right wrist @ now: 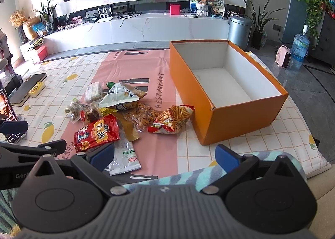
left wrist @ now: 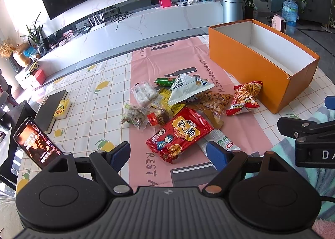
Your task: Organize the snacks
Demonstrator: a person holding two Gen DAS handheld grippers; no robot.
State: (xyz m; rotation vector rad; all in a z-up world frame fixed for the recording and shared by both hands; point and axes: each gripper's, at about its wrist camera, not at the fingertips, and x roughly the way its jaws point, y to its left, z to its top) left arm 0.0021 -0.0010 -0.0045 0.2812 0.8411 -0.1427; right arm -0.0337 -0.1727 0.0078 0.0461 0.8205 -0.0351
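I hold both grippers, left [left wrist: 168, 155] and right [right wrist: 165, 156], spread and empty above the snack pile [left wrist: 175, 105], ready to fill the orange box [right wrist: 230, 113]

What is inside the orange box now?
The orange box shows only its bare white floor and walls; no snack is visible. The near wall hides the floor strip just behind it.

orange box [right wrist: 240, 121] open-topped, snack pile [left wrist: 175, 109] beside it
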